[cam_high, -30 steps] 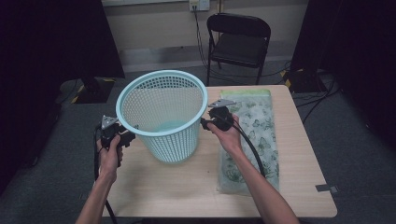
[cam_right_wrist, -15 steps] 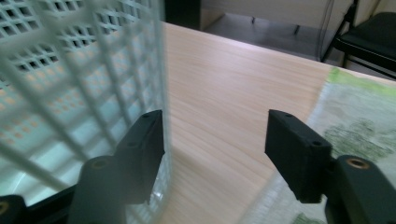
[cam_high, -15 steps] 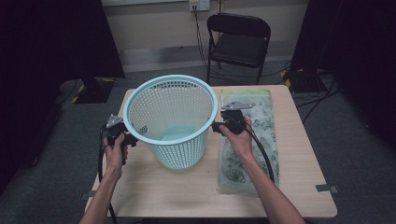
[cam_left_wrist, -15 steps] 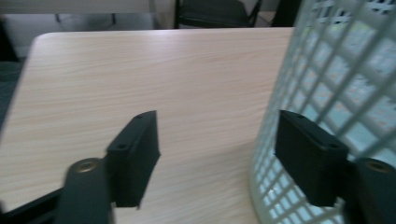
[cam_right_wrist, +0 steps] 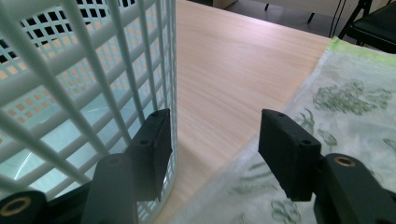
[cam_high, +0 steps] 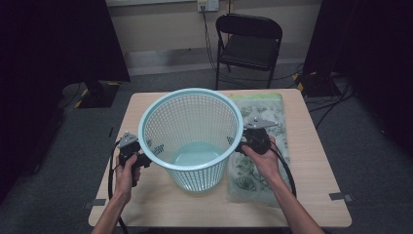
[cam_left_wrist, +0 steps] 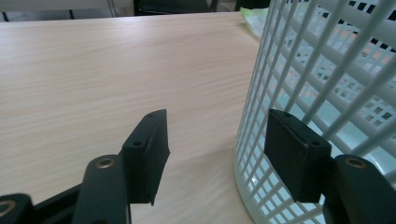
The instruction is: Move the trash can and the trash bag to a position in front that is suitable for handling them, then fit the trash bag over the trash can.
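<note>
A pale turquoise lattice basket (cam_high: 195, 180) stands upright on the wooden table (cam_high: 311, 195). My left gripper (cam_high: 146, 161) sits low at its left side. In the left gripper view its jaws (cam_left_wrist: 217, 149) are open with bare table between them, one pad (cam_left_wrist: 294, 154) right against the basket wall (cam_left_wrist: 327, 70). My right gripper (cam_high: 241, 146) is at the basket's right side, also open (cam_right_wrist: 215, 149), one pad (cam_right_wrist: 154, 149) beside the lattice (cam_right_wrist: 70, 70). Both pairs of jaws have just been closing a little, with nothing between them.
A green-patterned plastic-wrapped sheet (cam_high: 258, 170) lies flat along the table's right part, under my right hand, and reaches below the right jaw (cam_right_wrist: 345, 102). A black folding chair (cam_high: 248, 39) stands beyond the far edge. Cables trail from both grippers toward the near edge.
The basket has moved right and toward the person, with both hands travelling alongside it. Both grippers now sit lower against its wall instead of near its rim.
</note>
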The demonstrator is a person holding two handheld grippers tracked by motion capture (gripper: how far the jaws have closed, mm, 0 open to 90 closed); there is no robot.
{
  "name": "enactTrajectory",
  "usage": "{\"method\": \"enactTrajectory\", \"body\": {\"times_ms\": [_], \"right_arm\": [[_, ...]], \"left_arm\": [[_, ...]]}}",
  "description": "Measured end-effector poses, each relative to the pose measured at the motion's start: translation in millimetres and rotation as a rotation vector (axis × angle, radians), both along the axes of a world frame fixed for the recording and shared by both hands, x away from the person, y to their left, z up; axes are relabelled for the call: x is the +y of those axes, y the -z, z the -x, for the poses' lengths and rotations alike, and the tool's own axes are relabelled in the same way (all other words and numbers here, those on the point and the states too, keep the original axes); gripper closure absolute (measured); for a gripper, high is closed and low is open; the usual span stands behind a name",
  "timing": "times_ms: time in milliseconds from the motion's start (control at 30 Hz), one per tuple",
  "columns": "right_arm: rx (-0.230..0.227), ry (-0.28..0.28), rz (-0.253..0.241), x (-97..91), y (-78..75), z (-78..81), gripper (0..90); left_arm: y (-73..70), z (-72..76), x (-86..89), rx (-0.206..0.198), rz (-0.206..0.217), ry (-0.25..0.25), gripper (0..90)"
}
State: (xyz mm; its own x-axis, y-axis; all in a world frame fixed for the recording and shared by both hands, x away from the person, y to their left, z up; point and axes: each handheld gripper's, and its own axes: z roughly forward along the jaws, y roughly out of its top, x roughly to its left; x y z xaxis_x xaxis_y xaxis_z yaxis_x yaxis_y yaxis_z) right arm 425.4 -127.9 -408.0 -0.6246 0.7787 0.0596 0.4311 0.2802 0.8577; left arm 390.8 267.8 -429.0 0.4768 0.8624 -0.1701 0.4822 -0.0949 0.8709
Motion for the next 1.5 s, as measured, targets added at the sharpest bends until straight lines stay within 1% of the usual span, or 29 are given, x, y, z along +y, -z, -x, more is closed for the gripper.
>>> {"method": "enactTrajectory", "body": {"times_ms": [33,133,167,233,267,300,400,467,533,567,600,667,700,733,767,800,833,867,900,933,967,1033,1100,1133,1200,1267,1333,1433,1500], "right_arm": [[0.002,0.000,0.010,-6.1,-1.0,4.1,43.4],[0.004,0.014,0.015,-14.6,-1.8,8.1,43.1],[-0.001,0.020,0.018,-18.8,-1.8,9.8,43.0],[0.000,0.030,0.017,-24.6,-1.6,11.0,44.0],[0.000,0.030,0.017,-24.6,-1.6,11.0,44.0],[0.006,0.034,0.012,-30.3,-1.8,11.8,45.0],[0.009,0.019,0.002,-30.8,-1.1,13.2,47.1],[0.014,0.014,0.006,-28.4,-1.6,14.6,46.6],[0.004,0.023,0.023,-27.6,-2.1,16.0,40.1],[0.003,0.041,0.037,-28.9,-2.1,16.6,36.1],[-0.002,0.048,0.043,-30.3,-1.9,17.0,36.4],[0.011,0.059,0.038,-37.4,0.4,15.8,34.4],[0.023,0.068,0.044,-41.6,3.0,14.1,33.3],[0.023,0.068,0.044,-41.6,3.0,14.1,33.3],[0.053,0.084,0.035,-53.6,12.5,11.8,30.4],[0.067,0.094,0.037,-57.7,16.4,11.1,29.0],[0.077,0.117,0.046,-63.1,22.2,10.5,28.7],[0.087,0.140,0.050,-68.3,28.5,10.5,28.6],[0.100,0.169,0.049,-74.7,36.2,10.5,27.3],[0.112,0.181,0.052,-78.3,40.3,10.4,26.9],[0.129,0.199,0.061,-83.6,46.8,10.2,26.9],[0.165,0.242,0.081,-89.3,52.5,9.1,26.7],[0.163,0.275,0.112,-98.3,56.2,9.0,26.3],[0.168,0.290,0.107,-102.3,57.6,9.4,26.5],[0.173,0.303,0.097,-107.8,59.8,9.8,26.0],[0.182,0.350,0.119,-122.3,65.9,12.8,24.8],[0.202,0.361,0.116,-128.2,69.5,13.9,24.6],[0.209,0.370,0.143,-132.2,74.0,15.4,24.2],[0.213,0.375,0.144,-133.3,74.7,15.0,24.0]], "left_arm": [[1.0,-1.2,-3.7,0.014,0.014,0.013,40.0],[1.5,-4.1,-15.1,0.008,0.018,0.024,41.4],[1.5,-4.1,-15.1,0.008,0.018,0.024,41.8],[0.9,-4.0,-25.3,0.002,0.015,0.032,43.0],[0.9,-4.0,-25.3,0.002,0.015,0.032,43.2],[0.2,-2.6,-26.5,0.008,0.000,0.054,42.8],[0.2,-0.4,-25.7,0.013,0.008,0.055,42.0],[-1.2,3.3,-21.2,0.013,-0.020,0.066,40.7],[-0.9,4.0,-19.5,0.009,-0.030,0.075,35.6],[0.3,4.9,-15.4,0.007,-0.061,0.091,30.4],[2.2,4.9,-12.6,0.021,-0.097,0.107,27.1],[7.4,5.0,-6.7,0.048,-0.169,0.099,25.0],[12.6,5.6,-1.9,0.065,-0.174,0.082,25.3],[12.6,5.6,-1.9,0.065,-0.174,0.082,25.5],[24.8,6.5,10.1,0.104,-0.185,0.048,25.5],[24.8,6.5,10.1,0.104,-0.185,0.048,25.5],[40.8,8.1,19.8,0.130,-0.203,0.007,25.6],[40.8,8.1,19.8,0.130,-0.203,0.007,25.9],[54.2,7.7,26.3,0.176,-0.233,-0.002,26.6],[54.2,7.7,26.3,0.176,-0.233,-0.002,26.6],[59.5,7.8,29.3,0.188,-0.262,-0.001,26.6],[62.5,7.9,29.1,0.180,-0.290,0.002,26.5],[66.4,8.2,29.5,0.165,-0.285,0.004,24.8],[68.0,8.7,29.7,0.155,-0.272,0.001,23.2],[68.7,9.2,30.6,0.147,-0.271,0.006,22.9],[70.8,9.7,32.5,0.126,-0.264,0.013,22.0],[71.0,9.0,33.0,0.126,-0.263,0.015,21.2],[71.2,8.2,31.3,0.130,-0.266,0.010,18.7],[71.3,8.0,30.6,0.132,-0.264,0.010,17.8]]}}
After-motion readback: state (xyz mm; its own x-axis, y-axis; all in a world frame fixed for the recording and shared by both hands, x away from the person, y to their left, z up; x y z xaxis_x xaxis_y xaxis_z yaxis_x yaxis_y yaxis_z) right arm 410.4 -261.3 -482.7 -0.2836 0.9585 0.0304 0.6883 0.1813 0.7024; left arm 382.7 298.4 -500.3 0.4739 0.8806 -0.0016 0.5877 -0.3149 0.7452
